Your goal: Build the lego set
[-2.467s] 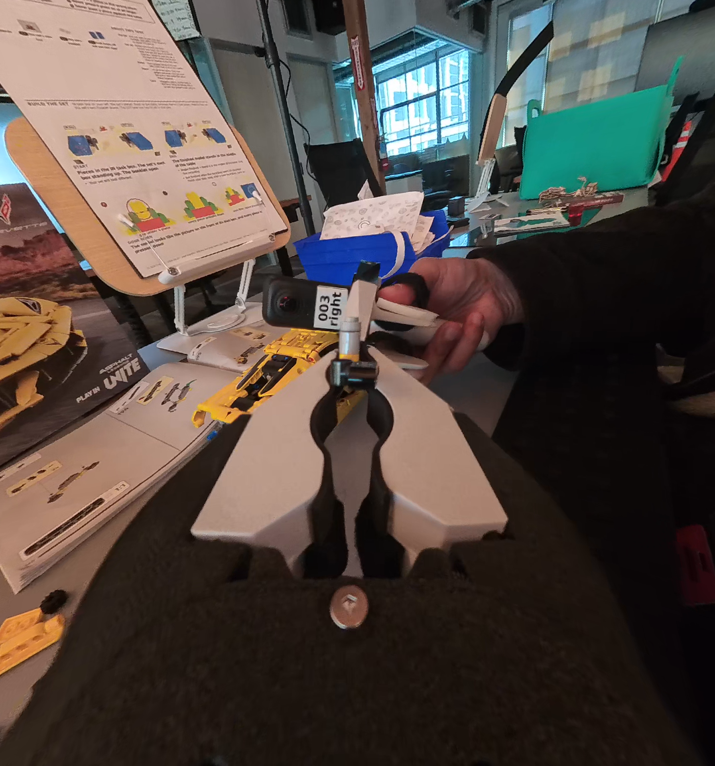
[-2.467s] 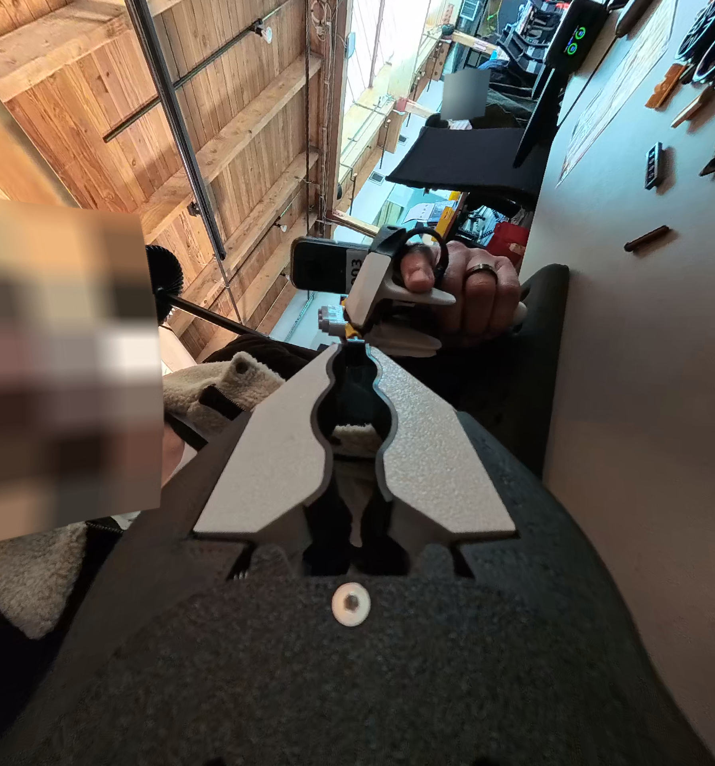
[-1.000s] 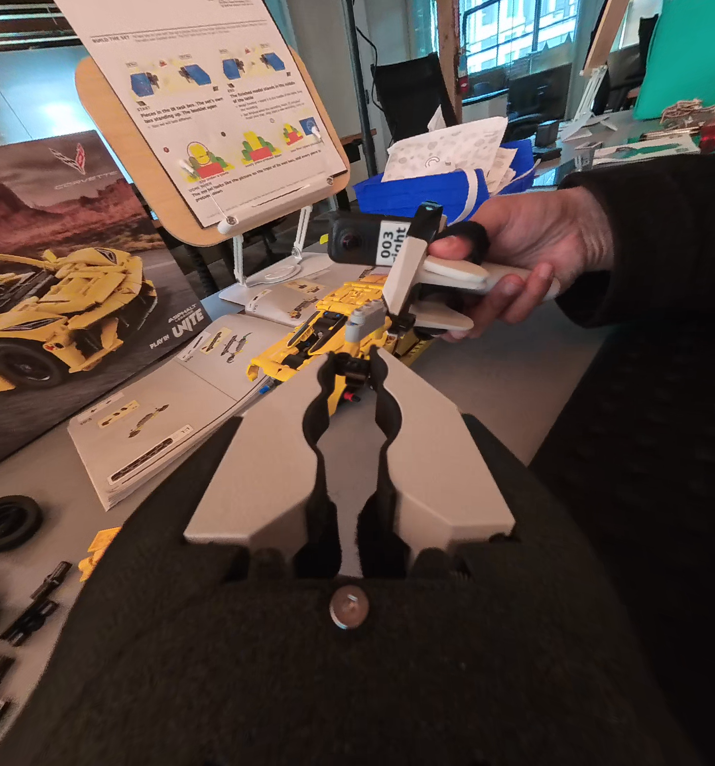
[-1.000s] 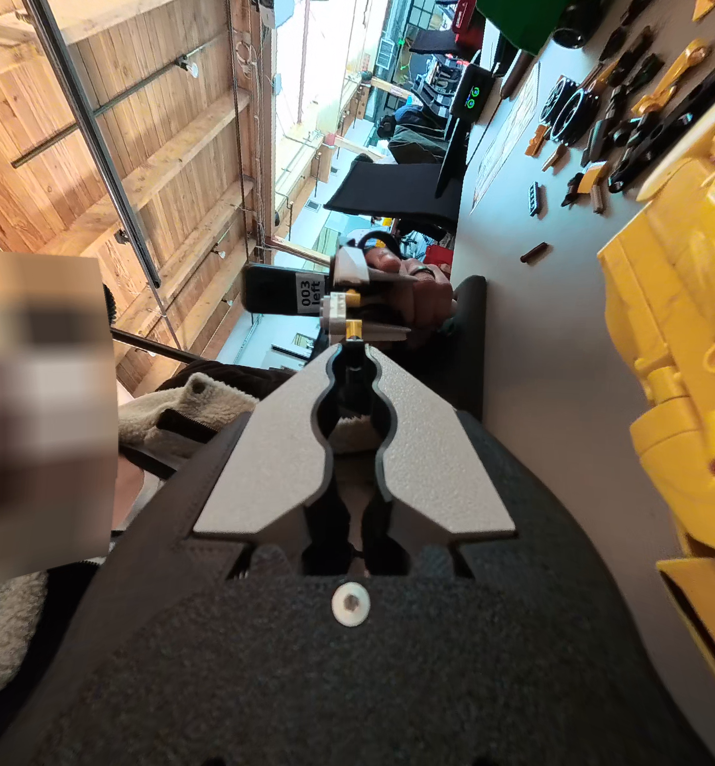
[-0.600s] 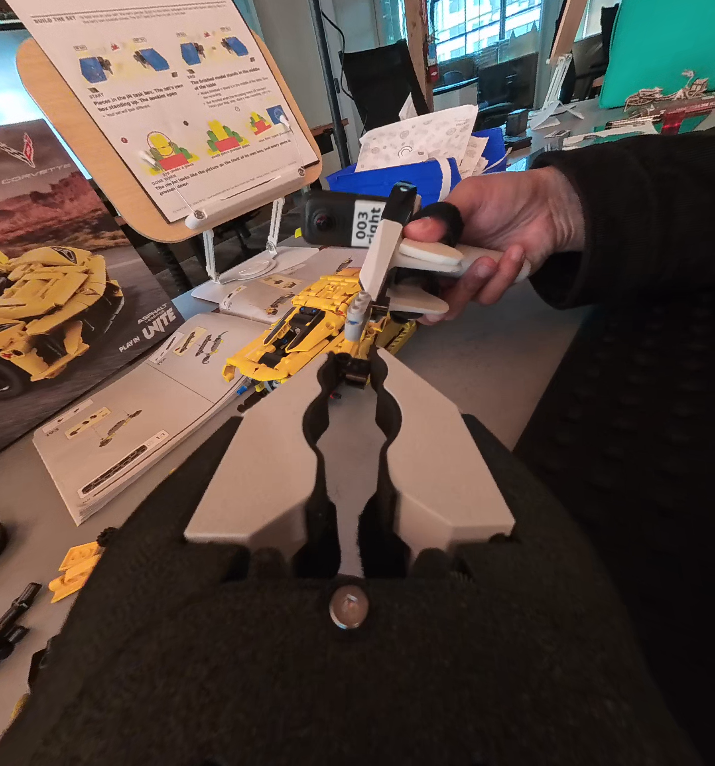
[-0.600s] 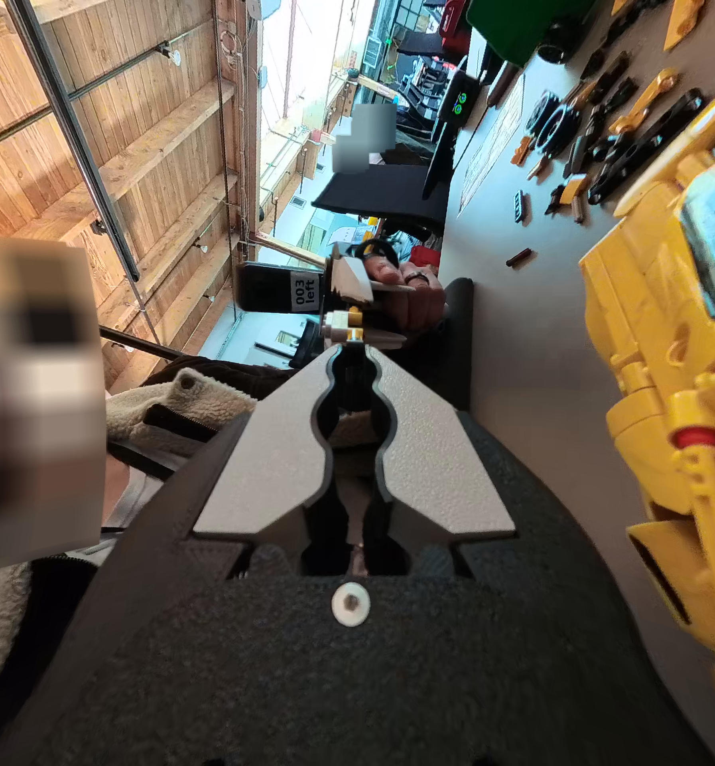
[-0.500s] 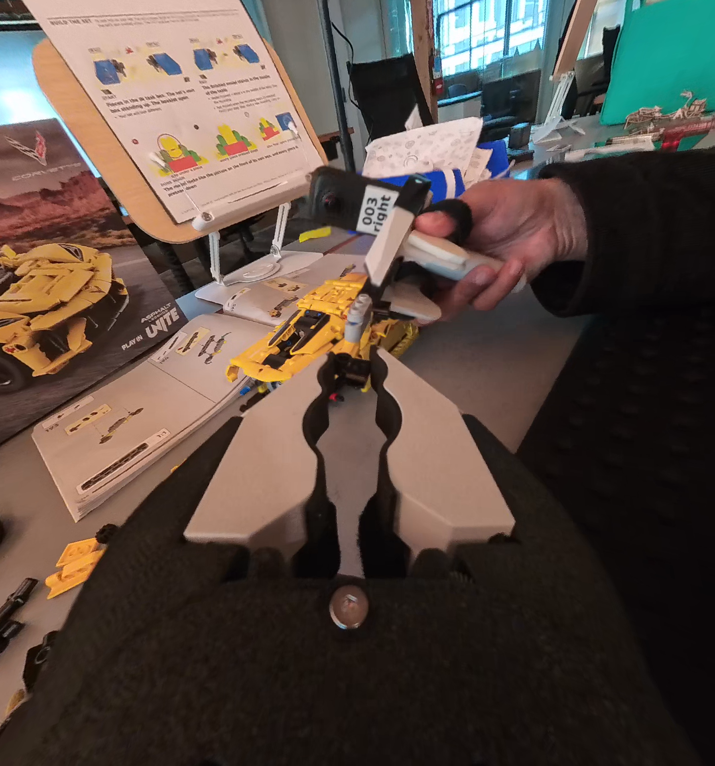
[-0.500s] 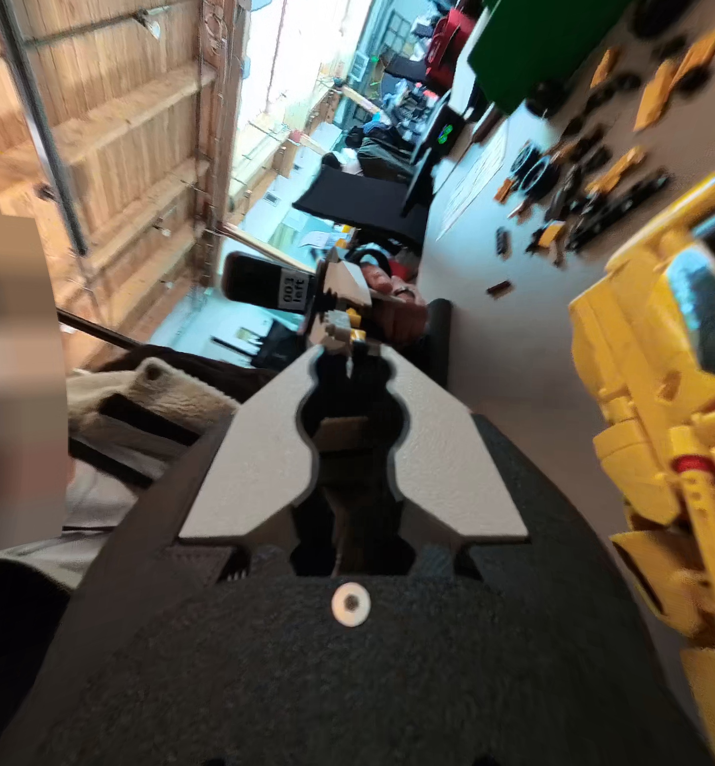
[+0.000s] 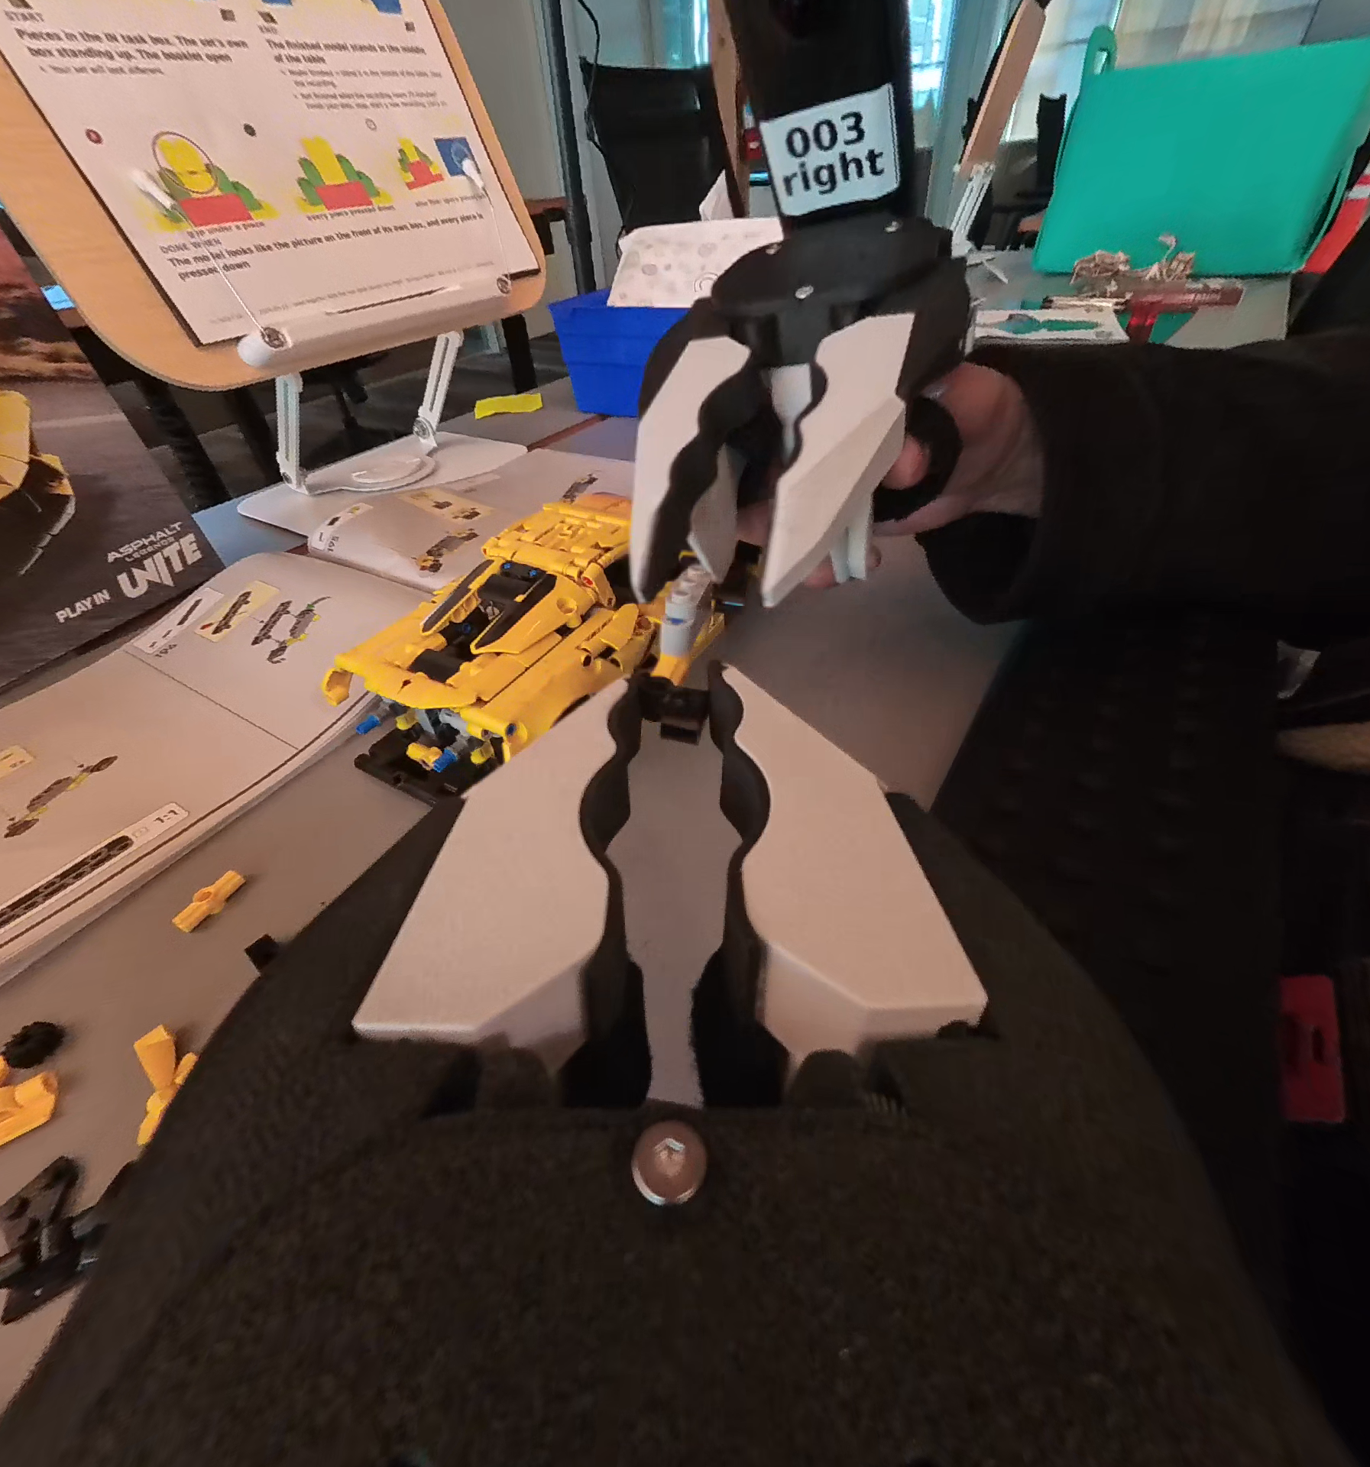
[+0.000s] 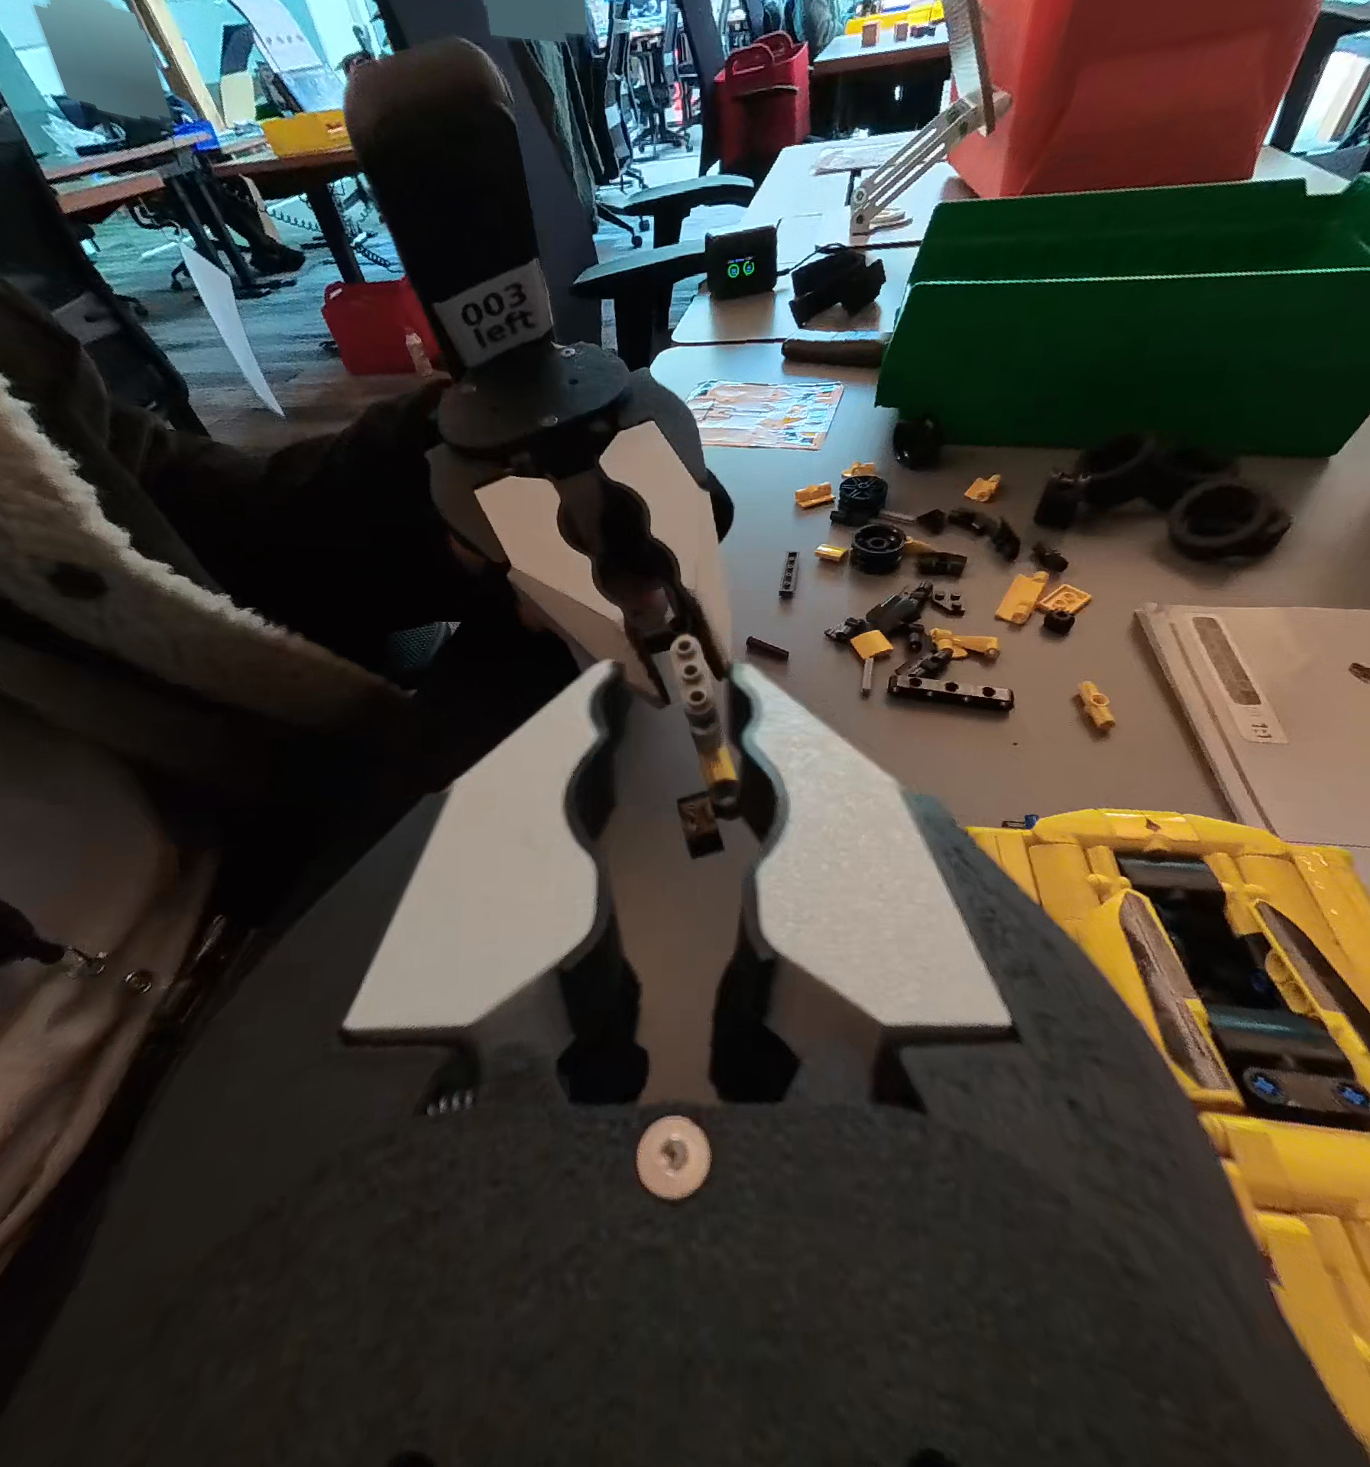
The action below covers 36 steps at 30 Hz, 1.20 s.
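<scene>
My left gripper [image 9: 673, 687] is shut on a small black piece [image 9: 675, 709] that carries a short grey beam [image 9: 685, 611] pointing away from it. In the right wrist view the left gripper [image 10: 665, 635] comes in from above with the grey beam [image 10: 691, 683], a yellow connector [image 10: 717, 766] and a black end piece [image 10: 701, 825]. My right gripper [image 10: 673, 675] is open, its fingers on either side of this small assembly. In the left wrist view the right gripper [image 9: 705, 595] points down over the beam. The yellow lego car [image 9: 507, 635] sits on the table behind, and shows at the right [image 10: 1221, 992].
Open instruction booklets [image 9: 110, 754] lie by the car. Loose yellow and black parts [image 10: 927, 603], black tyres [image 10: 1221, 516] and a green bin [image 10: 1142, 341] are on the table. An instruction stand [image 9: 229, 159], the set's box [image 9: 30, 516] and a blue bin [image 9: 602, 349] stand behind. Only a small space, under 4 cm, lies between the two pairs of fingers.
The right gripper has swung from lying sideways to pointing down over the left gripper's assembly, and its fingers have opened around it. The left gripper keeps its hold.
</scene>
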Motion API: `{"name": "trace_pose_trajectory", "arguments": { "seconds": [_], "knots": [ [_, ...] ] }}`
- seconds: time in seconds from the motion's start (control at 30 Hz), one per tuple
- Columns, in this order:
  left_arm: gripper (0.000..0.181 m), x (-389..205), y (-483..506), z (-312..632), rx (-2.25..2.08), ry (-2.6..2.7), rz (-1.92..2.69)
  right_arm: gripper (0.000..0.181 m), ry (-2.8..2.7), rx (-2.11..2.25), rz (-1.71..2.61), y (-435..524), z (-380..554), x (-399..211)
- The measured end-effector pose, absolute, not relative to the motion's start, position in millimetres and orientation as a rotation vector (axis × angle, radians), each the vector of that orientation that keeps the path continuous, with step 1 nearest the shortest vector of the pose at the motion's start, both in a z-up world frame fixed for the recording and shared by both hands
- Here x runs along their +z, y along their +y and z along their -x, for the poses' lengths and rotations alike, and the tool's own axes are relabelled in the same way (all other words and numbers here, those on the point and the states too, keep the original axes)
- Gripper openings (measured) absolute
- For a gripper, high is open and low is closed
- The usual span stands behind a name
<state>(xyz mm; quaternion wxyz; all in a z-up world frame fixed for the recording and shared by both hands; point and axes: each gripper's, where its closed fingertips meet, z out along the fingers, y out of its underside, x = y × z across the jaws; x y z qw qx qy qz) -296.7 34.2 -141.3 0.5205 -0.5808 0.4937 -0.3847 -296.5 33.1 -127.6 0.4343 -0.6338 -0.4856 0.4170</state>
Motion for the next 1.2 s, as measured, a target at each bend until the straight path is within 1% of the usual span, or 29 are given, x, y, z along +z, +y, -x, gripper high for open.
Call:
{"name": "trace_pose_trajectory", "arguments": {
  "seconds": [0.03, 0.07, 0.23, 0.27, 0.33, 0.53, 0.67, 0.97, 1.1, 1.2],
  "knots": [
    [0.016, -142, 33, 296, -0.923, 1.194, 1.389, 0.012, -1.214, 1.026, 1.575, 33, 296, -127],
    [0.016, -142, 32, 296, -0.921, 1.2, 1.387, 0.007, -1.221, 0.997, 1.575, 34, 294, -128],
    [0.018, -140, 37, 298, -0.895, 1.159, 1.39, 0.006, -1.254, 0.945, 1.63, 34, 287, -135],
    [0.026, -138, 41, 300, -0.891, 1.123, 1.399, 0.006, -1.248, 0.925, 1.654, 36, 281, -137],
    [0.034, -136, 56, 306, -0.888, 1.022, 1.453, 0.006, -1.232, 0.913, 1.723, 38, 265, -144],
    [0.035, -132, 91, 328, -1.023, 0.733, 1.589, 0.007, -1.331, 0.662, 1.979, 25, 209, -213],
    [0.035, -136, 97, 330, -1.033, 0.699, 1.63, 0.006, -1.354, 0.594, 2.021, 23, 196, -230],
    [0.035, -148, 99, 323, -1.022, 0.733, 1.708, 0.007, -1.352, 0.585, 2.0, 25, 196, -231],
    [0.035, -141, 90, 328, -1.166, 0.702, 1.736, 0.021, -1.279, 0.622, 2.01, 24, 193, -222],
    [0.039, -154, 77, 349, -1.194, 0.757, 1.889, 0.021, -1.09, 0.623, 1.954, 32, 177, -202]
  ]
}}
